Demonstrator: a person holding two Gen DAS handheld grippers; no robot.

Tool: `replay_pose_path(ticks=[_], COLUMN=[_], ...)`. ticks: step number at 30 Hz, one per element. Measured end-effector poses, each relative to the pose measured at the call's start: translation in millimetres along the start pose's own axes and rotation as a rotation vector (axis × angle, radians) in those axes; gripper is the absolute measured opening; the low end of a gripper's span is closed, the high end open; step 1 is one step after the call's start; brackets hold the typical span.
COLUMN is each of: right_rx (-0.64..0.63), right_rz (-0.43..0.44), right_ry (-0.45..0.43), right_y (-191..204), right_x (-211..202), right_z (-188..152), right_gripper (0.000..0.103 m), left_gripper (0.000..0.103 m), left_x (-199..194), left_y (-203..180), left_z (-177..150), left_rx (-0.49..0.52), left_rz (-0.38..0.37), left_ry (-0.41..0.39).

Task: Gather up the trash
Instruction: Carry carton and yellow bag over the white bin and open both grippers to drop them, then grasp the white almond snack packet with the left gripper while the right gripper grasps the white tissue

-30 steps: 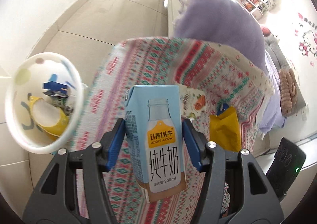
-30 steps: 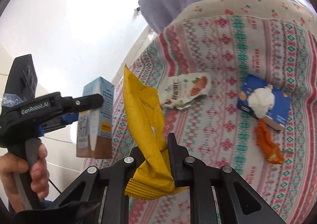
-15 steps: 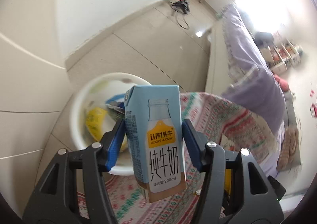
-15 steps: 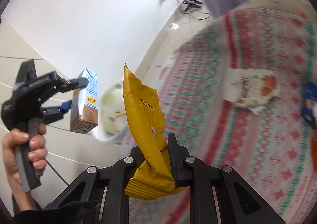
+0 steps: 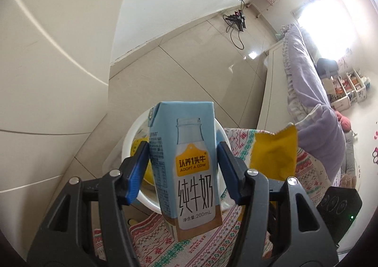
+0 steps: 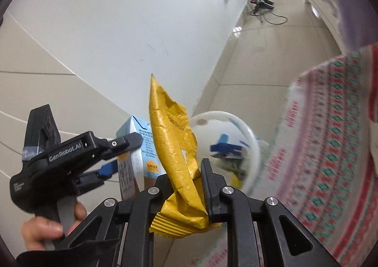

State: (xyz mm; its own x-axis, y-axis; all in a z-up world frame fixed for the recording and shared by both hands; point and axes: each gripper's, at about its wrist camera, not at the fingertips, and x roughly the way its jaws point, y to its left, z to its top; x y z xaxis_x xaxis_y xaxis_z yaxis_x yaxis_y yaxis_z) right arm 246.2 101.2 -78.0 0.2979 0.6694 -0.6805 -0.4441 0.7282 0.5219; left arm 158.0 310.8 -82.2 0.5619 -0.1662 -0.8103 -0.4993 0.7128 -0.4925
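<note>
My left gripper is shut on a light-blue milk carton, held upright over the near rim of a white trash bin on the floor. From the right wrist view the same carton and left gripper hang left of the bin. My right gripper is shut on a crumpled yellow wrapper, which stands up in front of the bin. That wrapper shows at the right in the left wrist view. The bin holds blue, green and yellow trash.
A table with a red, green and pink patterned cloth lies right of the bin. A bed with lilac bedding runs along the right. Cables and a power strip lie on the tiled floor by the white wall. A hand grips the left tool.
Both grippers swung left, away from the table and toward the bin. The carton now hangs over the bin's rim, and the wrapper has come up close beside it.
</note>
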Motion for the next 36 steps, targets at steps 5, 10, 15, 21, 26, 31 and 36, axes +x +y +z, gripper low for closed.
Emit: replay_pose_path(ticks=[5, 10, 15, 21, 26, 31, 36], right_rx=[-0.033, -0.016, -0.013, 0.009, 0.045, 0.061, 0.078], right_rz=[-0.077, -0.115, -0.142, -0.147, -0.132, -0.113, -0.150], right_ry=[0.026, 0.071, 0.058, 0.003, -0.038, -0.067, -0.084], right_y=[4.9, -6.4, -14.3, -22.0, -33.7, -44.7, -63.2], right_x=[40.2, 65.2, 56.3, 25.7, -4.1, -43.6, -78.4], right_z=[3.0, -0.1, -2.4, -4.4, -7.8, -20.5, -29.2], right_gripper=[0.020, 0.023, 0.027, 0.036, 0.043, 0.046, 0.047], left_gripper=[0.060, 0.060, 0.060, 0.060, 0.062, 0.064, 0.064], left_x=[2.6, 3.7, 6.7, 11.8, 26.3, 18.7, 19.8], left_y=[0.5, -1.1, -4.2, -11.4, -24.5, -27.2, -36.7], left_z=[1.8, 0.6, 0.0, -3.1, -9.2, -9.2, -14.5], left_rx=[-0.007, -0.004, 0.006, 0.033, 0.089, 0.071, 0.086], left_rz=[0.004, 0.003, 0.000, 0.003, 0.025, 0.020, 0.023], left_ry=[-0.001, 0.001, 0.008, 0.028, 0.090, 0.047, 0.049])
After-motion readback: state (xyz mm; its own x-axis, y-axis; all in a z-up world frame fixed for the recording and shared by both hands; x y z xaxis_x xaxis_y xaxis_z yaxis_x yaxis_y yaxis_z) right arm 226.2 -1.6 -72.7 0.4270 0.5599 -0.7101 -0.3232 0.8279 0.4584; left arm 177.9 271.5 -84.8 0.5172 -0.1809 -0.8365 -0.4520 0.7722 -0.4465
